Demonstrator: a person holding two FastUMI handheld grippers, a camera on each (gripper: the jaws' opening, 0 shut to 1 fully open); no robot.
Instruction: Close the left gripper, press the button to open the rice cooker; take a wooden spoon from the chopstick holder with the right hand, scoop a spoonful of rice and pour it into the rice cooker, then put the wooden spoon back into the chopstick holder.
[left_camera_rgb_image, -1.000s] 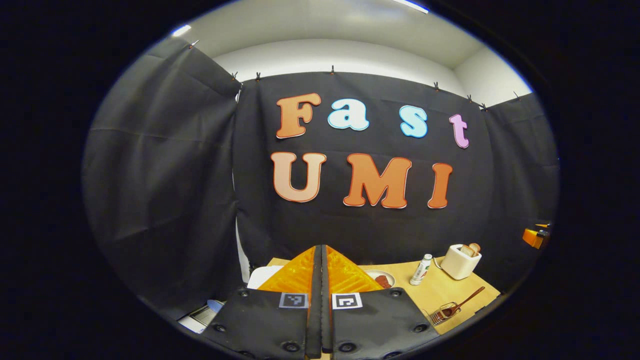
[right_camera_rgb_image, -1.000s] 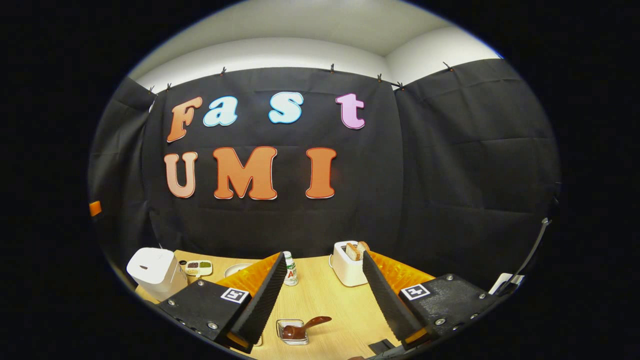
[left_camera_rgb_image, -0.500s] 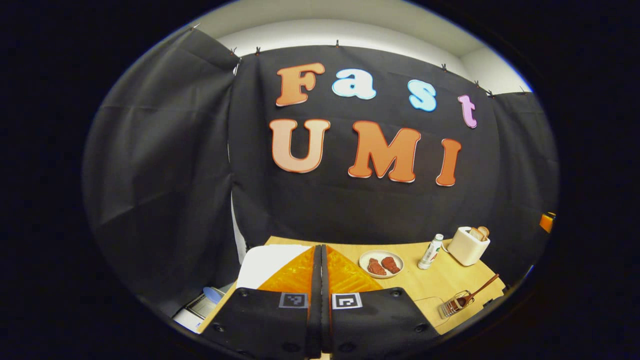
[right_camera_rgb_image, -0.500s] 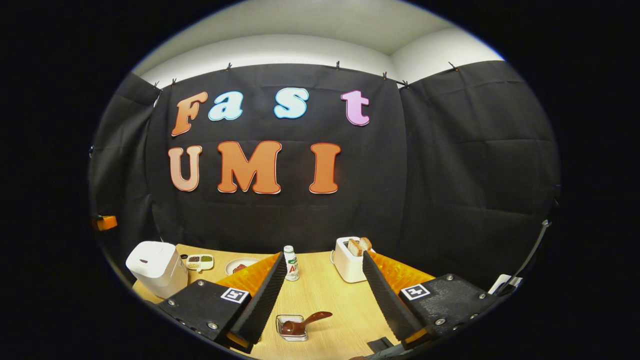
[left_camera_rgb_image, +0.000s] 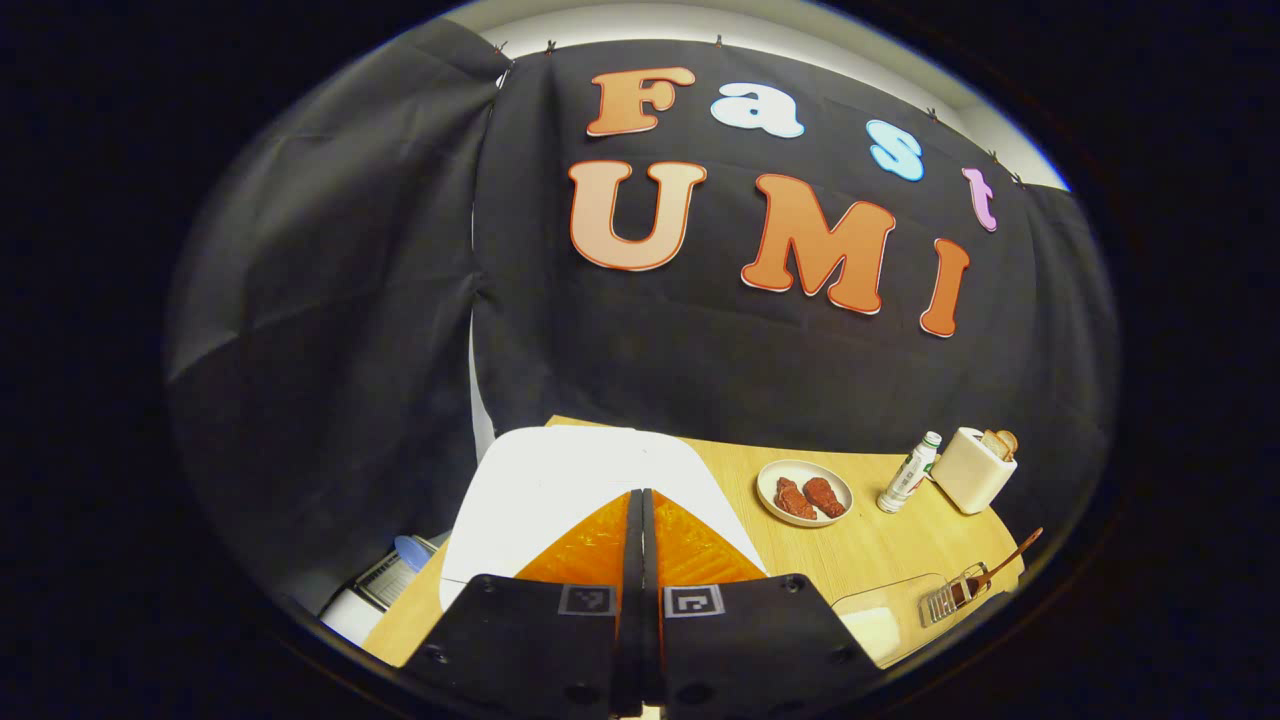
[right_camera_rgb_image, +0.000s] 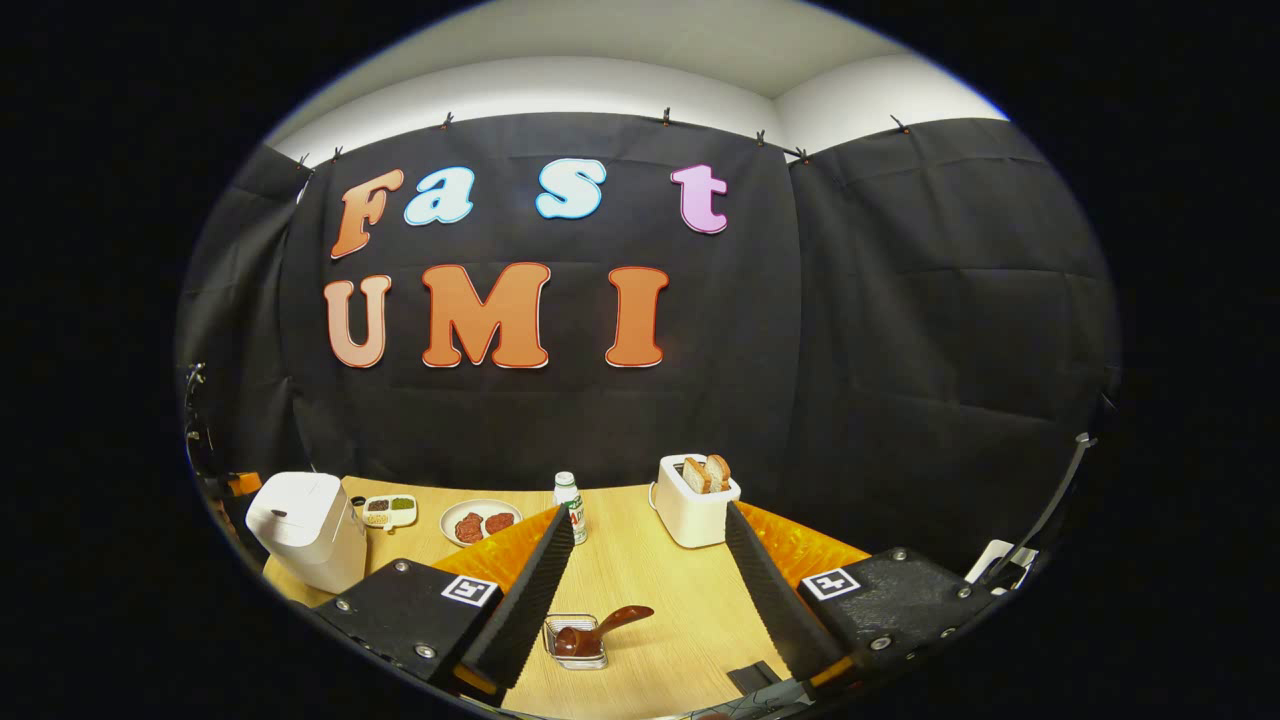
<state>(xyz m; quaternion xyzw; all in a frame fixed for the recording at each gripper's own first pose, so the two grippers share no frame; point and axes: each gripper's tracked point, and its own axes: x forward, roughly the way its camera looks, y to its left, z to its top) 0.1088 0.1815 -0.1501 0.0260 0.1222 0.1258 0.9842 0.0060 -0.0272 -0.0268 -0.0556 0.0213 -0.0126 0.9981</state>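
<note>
Now the left gripper (left_camera_rgb_image: 641, 520), fingers pressed together on nothing, is hovering over the closed white rice cooker (left_camera_rgb_image: 560, 480). Further right, the right gripper (right_camera_rgb_image: 645, 575) is hanging spread wide before the wooden spoon (right_camera_rgb_image: 600, 630) in the chopstick holder (right_camera_rgb_image: 575, 642).

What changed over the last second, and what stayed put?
The left gripper, jaws shut, tipped down and moved in over the white rice cooker, whose lid now looms large in the left gripper view. Nothing was taken hold of or let go. The right gripper stayed open and barely drifted; the wooden spoon still sits in its holder, and the toaster is unmoved.
</note>
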